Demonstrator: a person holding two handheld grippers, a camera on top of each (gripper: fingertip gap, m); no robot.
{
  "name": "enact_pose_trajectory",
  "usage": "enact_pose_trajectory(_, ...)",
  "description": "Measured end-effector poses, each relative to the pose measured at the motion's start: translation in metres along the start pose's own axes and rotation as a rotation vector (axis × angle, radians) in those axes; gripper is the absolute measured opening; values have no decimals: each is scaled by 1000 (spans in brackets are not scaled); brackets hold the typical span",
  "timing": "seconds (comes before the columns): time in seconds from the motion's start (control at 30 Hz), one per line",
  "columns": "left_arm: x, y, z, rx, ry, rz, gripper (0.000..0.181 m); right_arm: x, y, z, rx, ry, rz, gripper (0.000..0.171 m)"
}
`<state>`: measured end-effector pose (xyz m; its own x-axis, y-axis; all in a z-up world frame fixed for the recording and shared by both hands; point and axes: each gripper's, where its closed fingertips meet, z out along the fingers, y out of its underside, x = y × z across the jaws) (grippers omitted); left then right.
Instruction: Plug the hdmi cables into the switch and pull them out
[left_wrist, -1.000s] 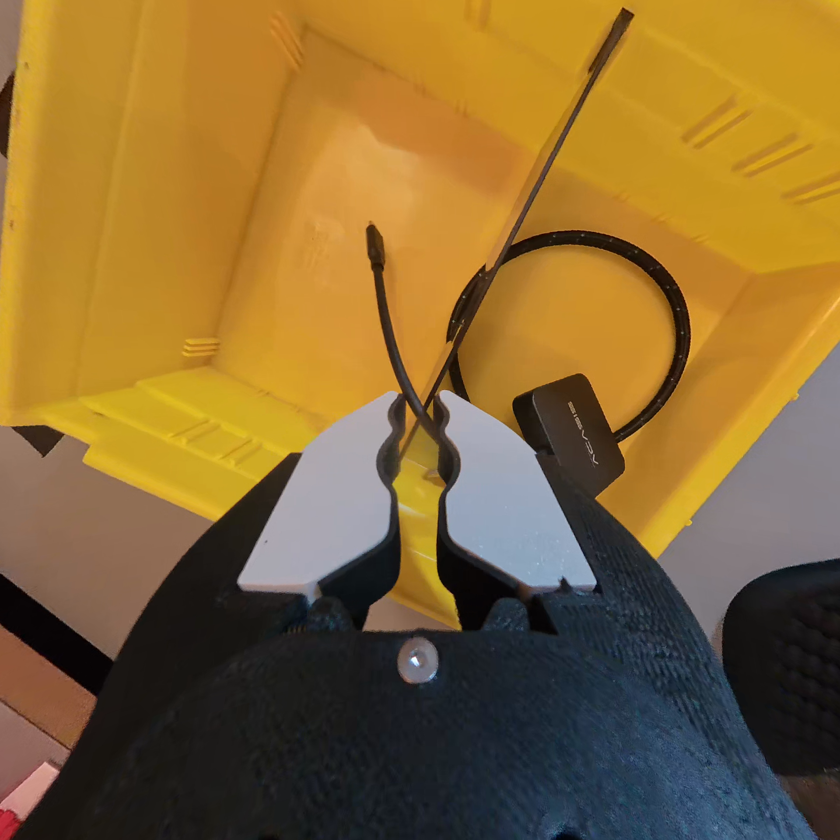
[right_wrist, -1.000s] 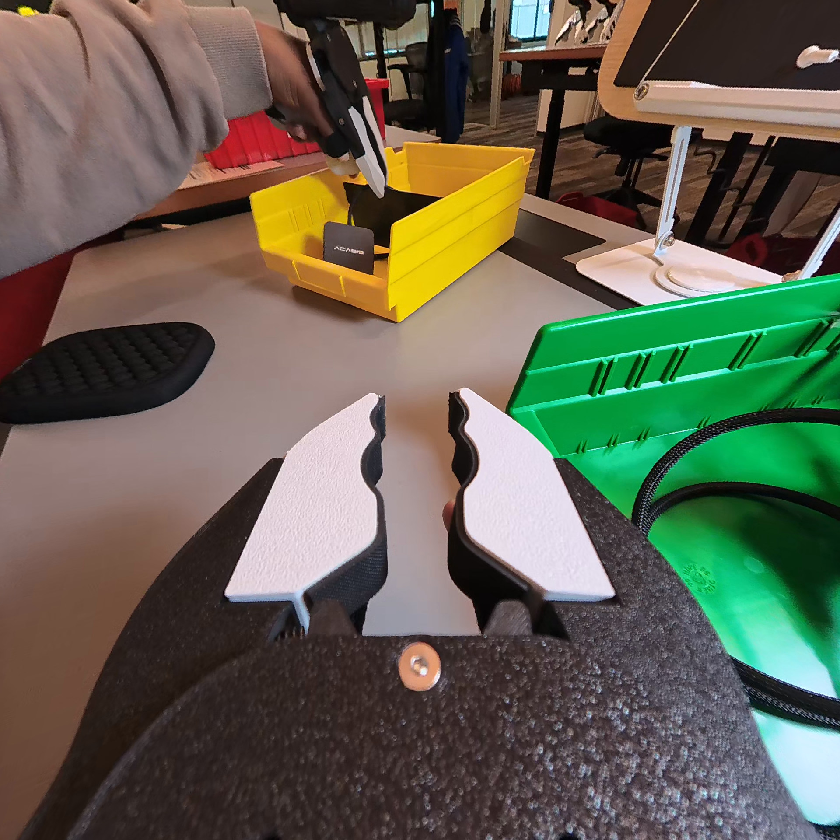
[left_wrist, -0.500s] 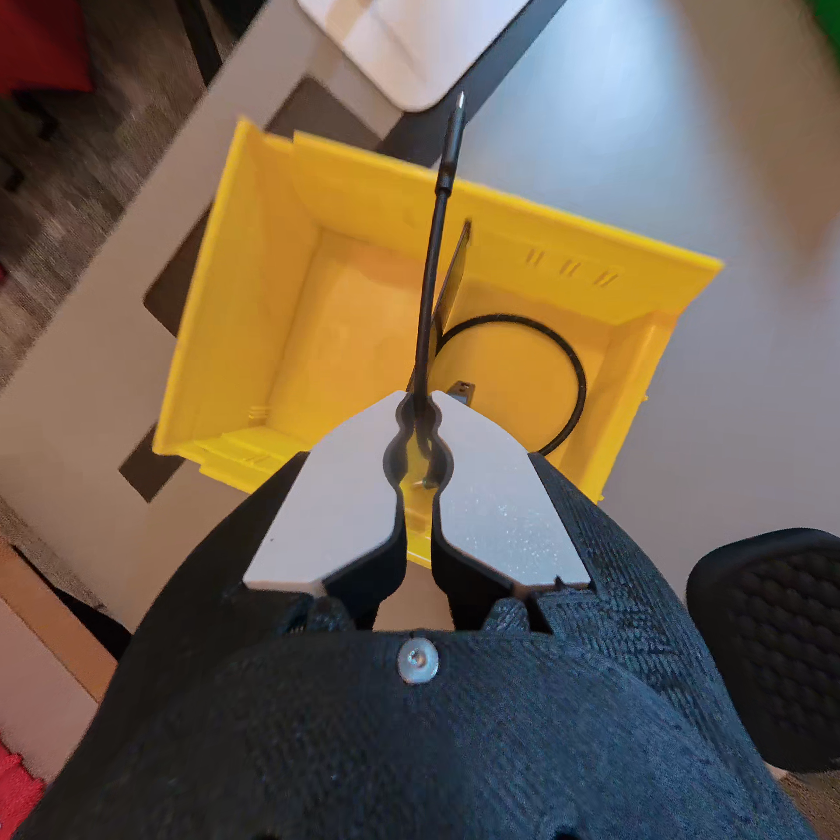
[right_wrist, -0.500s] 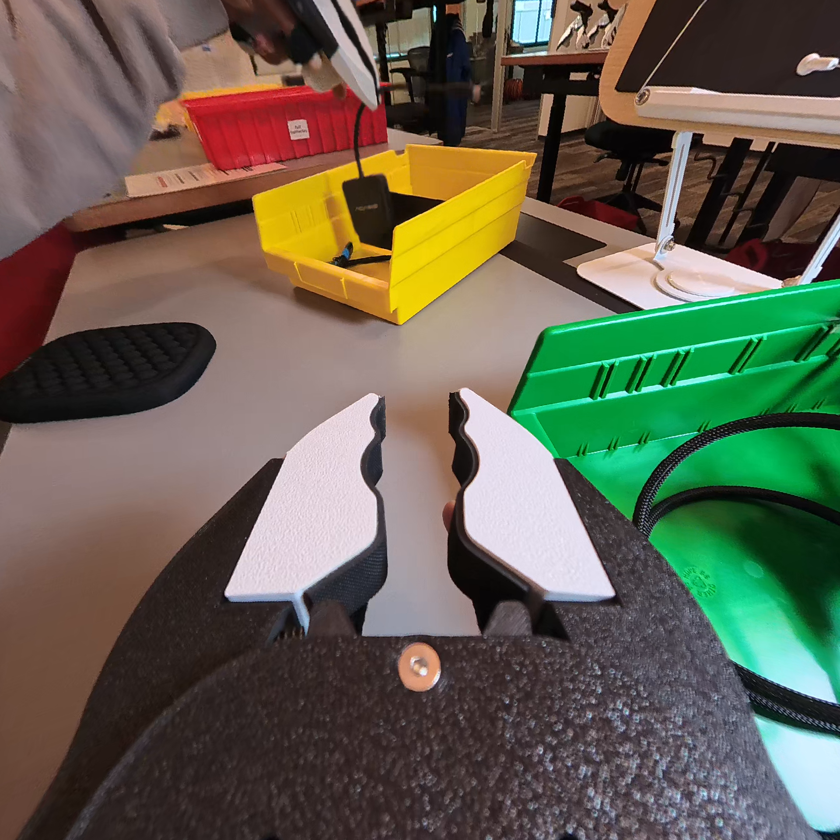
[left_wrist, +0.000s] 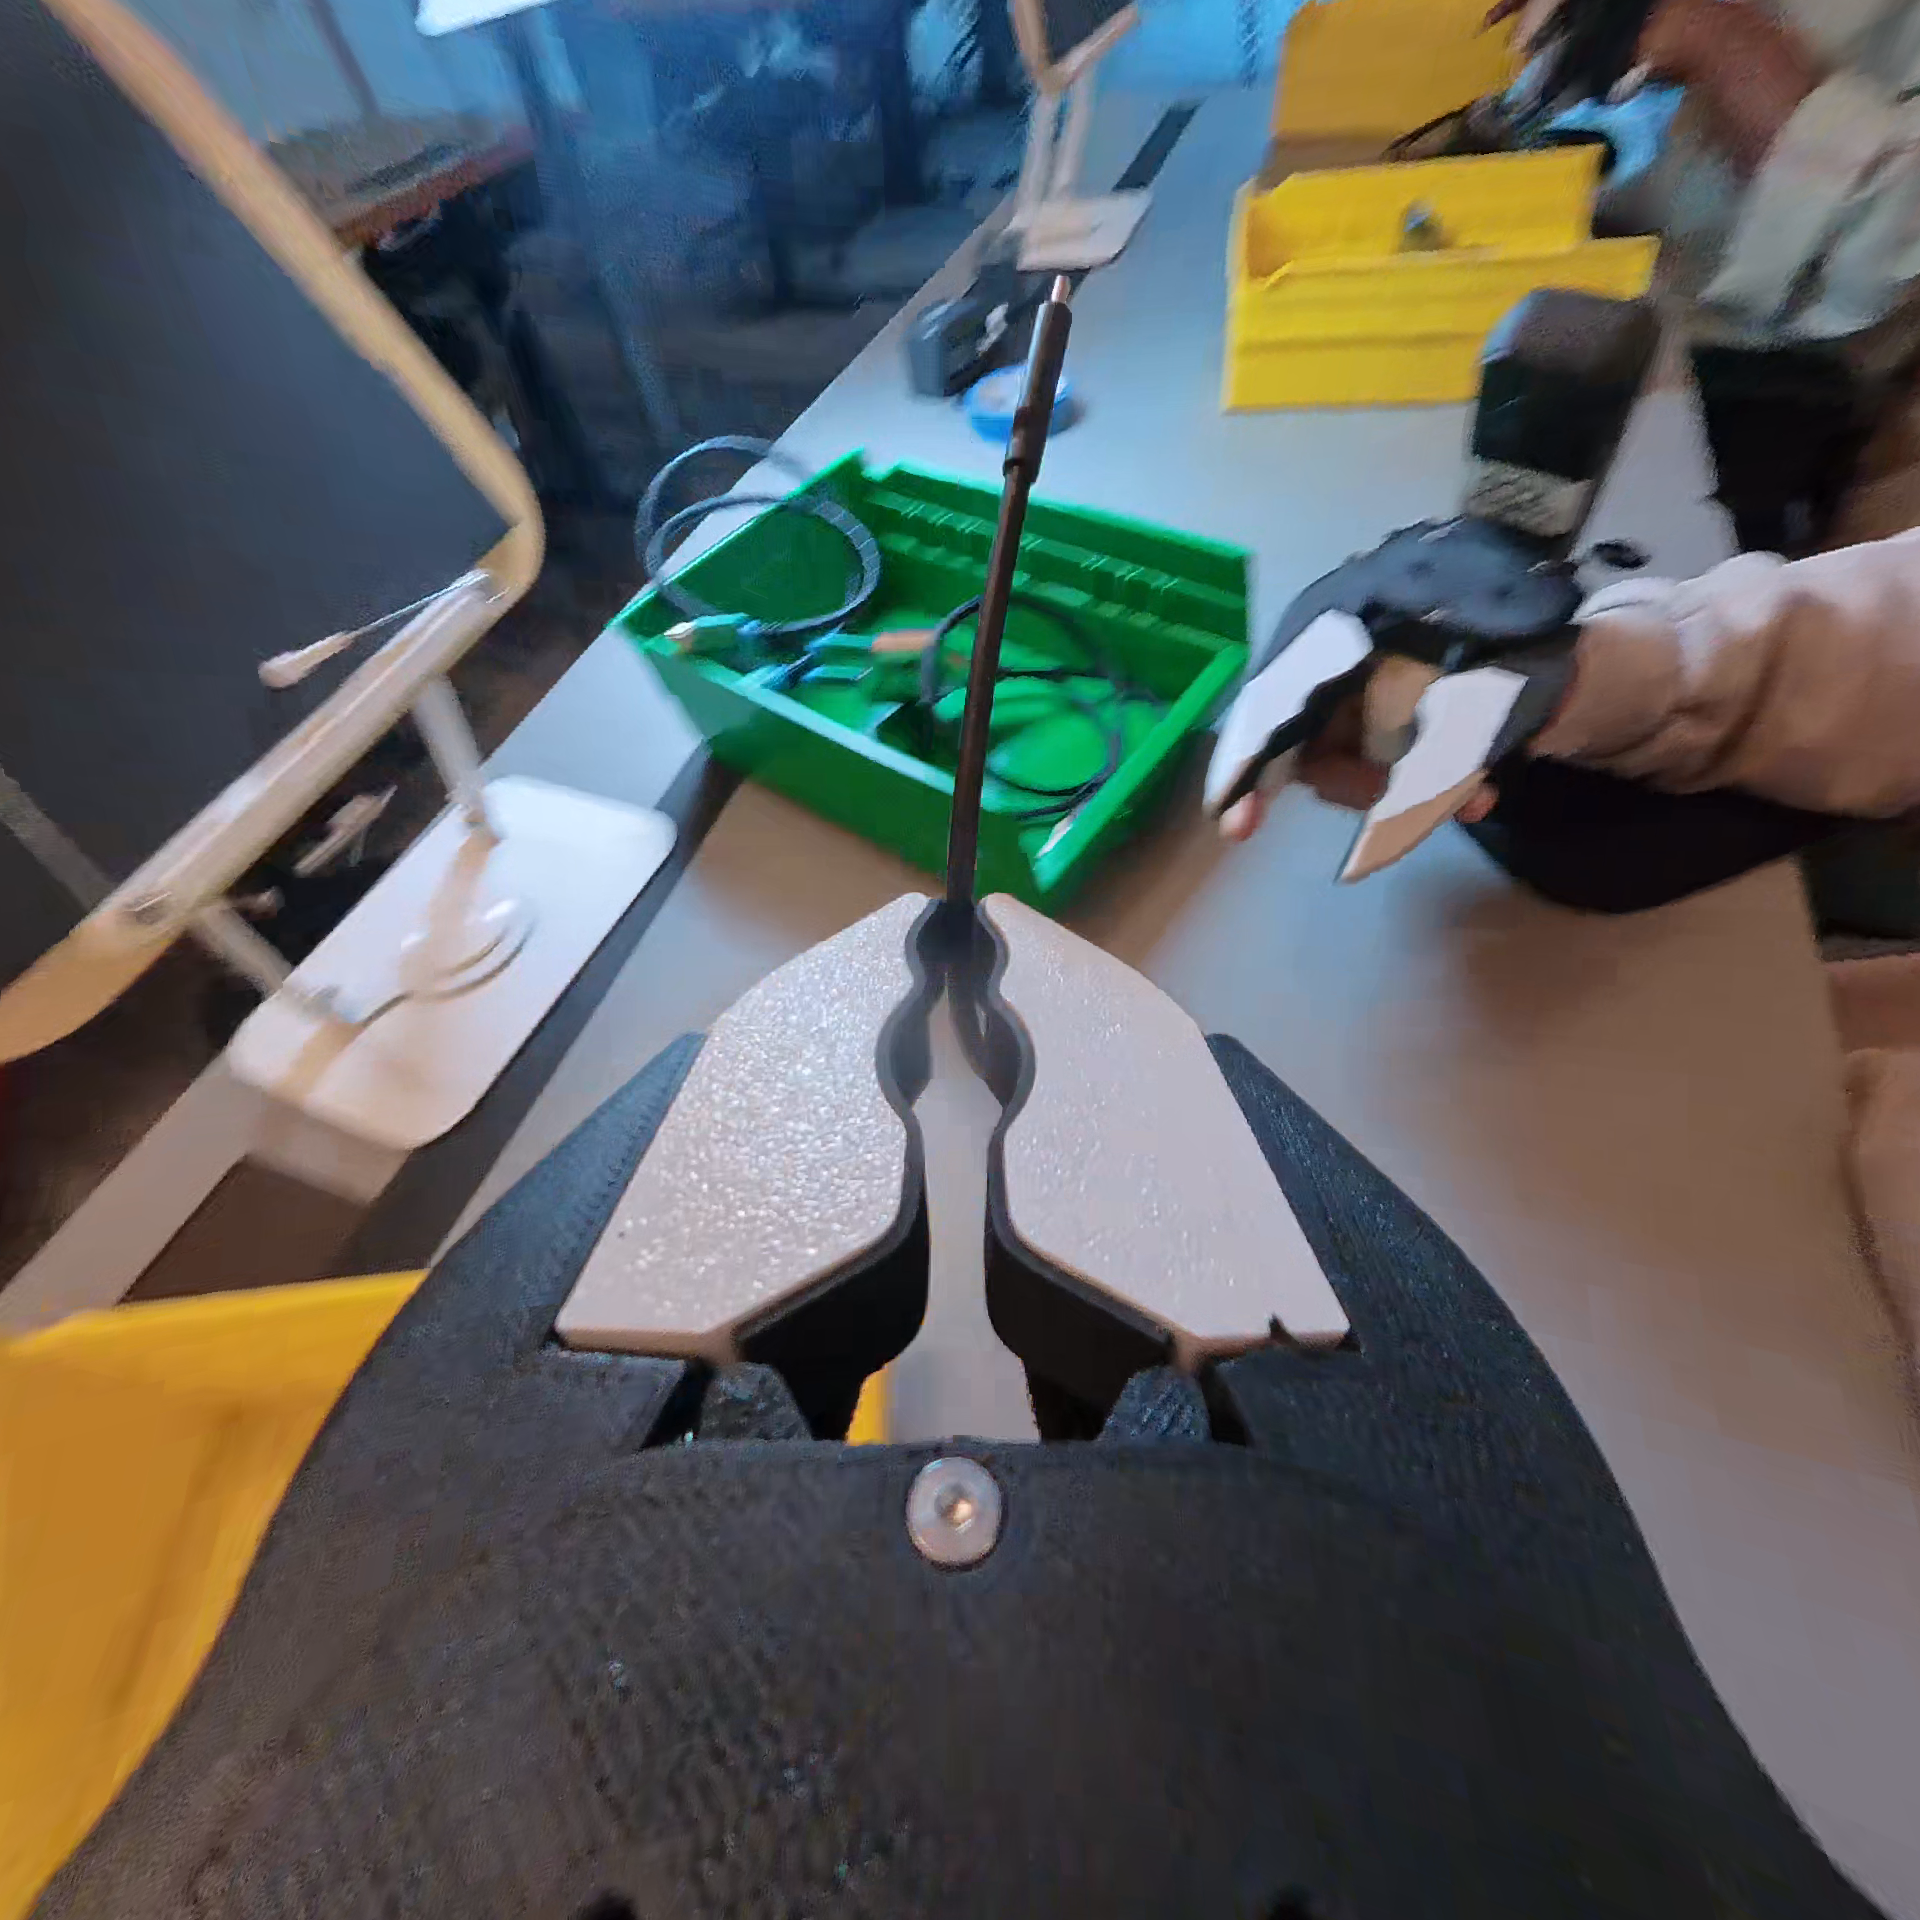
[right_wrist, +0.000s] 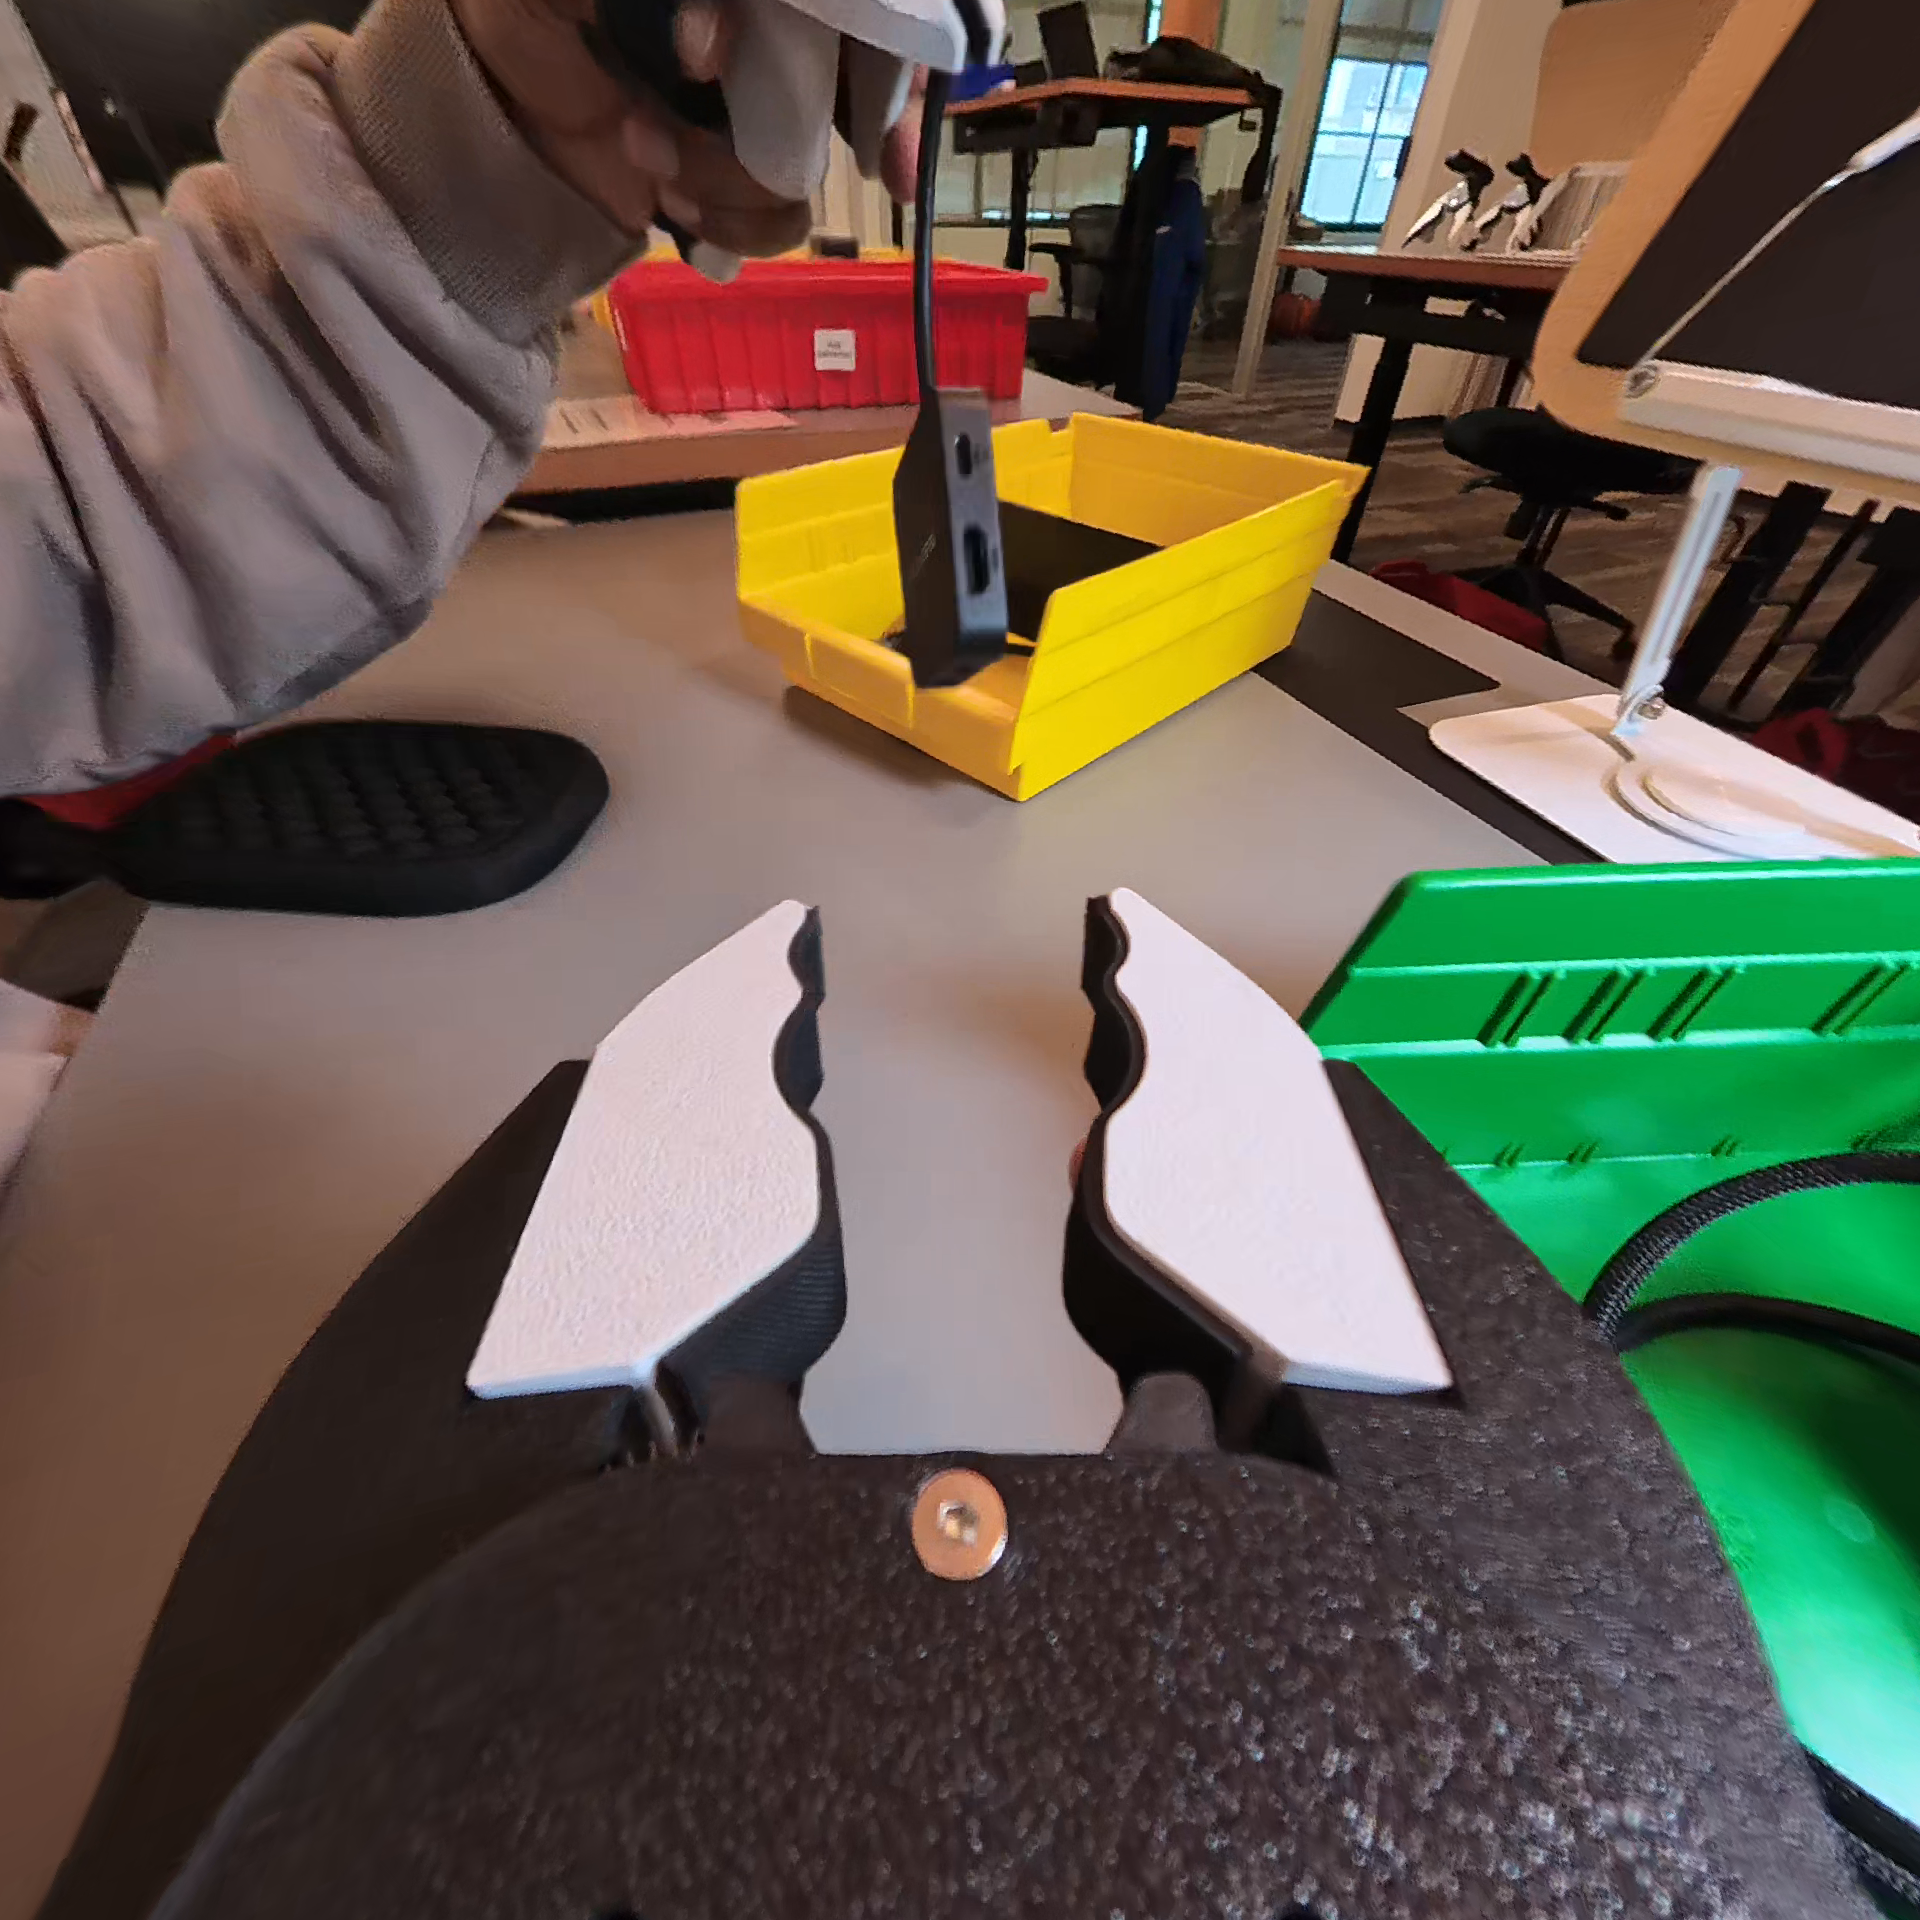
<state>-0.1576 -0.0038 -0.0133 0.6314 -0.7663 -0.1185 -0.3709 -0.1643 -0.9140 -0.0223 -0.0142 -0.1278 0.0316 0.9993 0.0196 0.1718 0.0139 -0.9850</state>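
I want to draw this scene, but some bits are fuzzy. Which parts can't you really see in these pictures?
- Left claw, right wrist view: cut off by the top edge; only its tips show, pinching the switch's cable.
- Cable ends in the green bin, left wrist view: motion blur hides the plug types.
- Green bin, right wrist view: the right edge and the right claw hide most of it.
- Yellow bin floor, right wrist view: hidden by its wall and the hanging switch.

Left gripper and right gripper: white, finely grained fingers on rough, matt black printed bodies, each with a bright metal screw. Yellow bin and green bin: smooth, glossy plastic. Switch: matt black plastic. Worktop: smooth, matt grey. Sleeve: soft grey cloth.
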Motion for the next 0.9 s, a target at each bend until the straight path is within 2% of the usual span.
enact_pose_trajectory(0.1, 40, -1, 28, 100, 91, -3, 5, -18, 5, 10, -38, -49, -31, 60)
enact_pose_trajectory(0.17, 59, 0, 44, 152, 142, -19, 5, -27, 9, 18, -53, -68, -8, 60)
enact_pose_trajectory(0.2, 67, 0, 50, 178, 162, -30, 5, -30, 13, 21, -69, -68, -7, 57)
enact_pose_trajectory(0.27, 76, 2, 60, 201, 186, -55, 5, -33, 19, 27, -91, -69, -18, 35)
enact_pose_trajectory(0.3, 78, 5, 63, 200, 191, -63, 5, -33, 21, 29, -96, -64, -28, 17)
enact_pose_trajectory(0.33, 77, 8, 65, 207, 184, -72, 5, -32, 22, 30, -97, -52, -31, 15)
enact_pose_trajectory(0.47, 63, 20, 59, 254, 147, -129, 5, -33, 19, 26, -81, -95, 17, 14)
enact_pose_trajectory(0.53, 51, 34, 57, 223, 95, -141, 7, -32, 13, 20, -59, -118, 50, 14)
enact_pose_trajectory(0.63, 39, 53, 59, 153, 8, -110, 24, -32, 10, 11, -43, -164, 124, 14)
enact_pose_trajectory(0.73, 31, 49, 57, 139, -105, 1, 42, -29, 3, 5, 12, -242, 304, 14)
enact_pose_trajectory(0.83, 30, 29, 47, 149, -240, 249, 44, -20, -2, -5, 39, -299, 464, 14)
enact_pose_trajectory(0.9, 43, 23, 45, 116, -253, 392, 44, -17, 2, -10, 16, -333, 551, 14)
